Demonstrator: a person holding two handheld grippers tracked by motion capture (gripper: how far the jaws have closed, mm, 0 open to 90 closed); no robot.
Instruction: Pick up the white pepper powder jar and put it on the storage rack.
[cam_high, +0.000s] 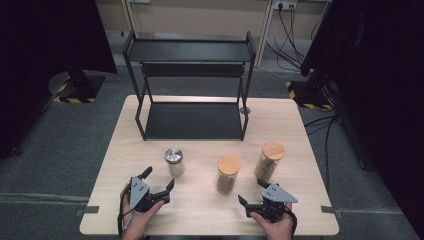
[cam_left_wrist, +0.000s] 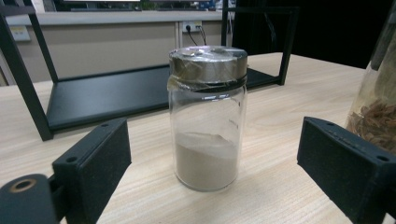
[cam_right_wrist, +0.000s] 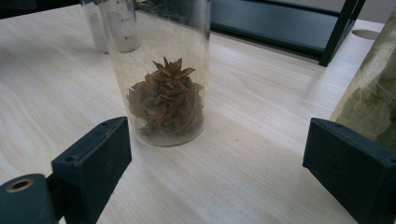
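Metal-lid jar (cam_left_wrist: 207, 119) standing upright, long axis vertical, lid up, on table (cam_high: 300, 130) in front of shelf (cam_high: 192, 120). Left gripper (cam_high: 159, 180) sitting just beside it, jaws spread, empty. Right gripper (cam_high: 252, 192) spread, facing anise jar (cam_right_wrist: 166, 79). Likely pre-grasp; next: advancing, closing round the glass.

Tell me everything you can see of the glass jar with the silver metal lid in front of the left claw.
The clear glass jar with the silver metal lid stands upright on the light wooden table, in front of the black metal shelf rack and left of the two wooden-lidded jars. It is cylindrical, with the lid closed and a wrinkled clear film under its rim. Fine beige powder fills roughly its bottom third. The open left claw faces it, jaws spread to either side, not touching it. Only the table touches it.
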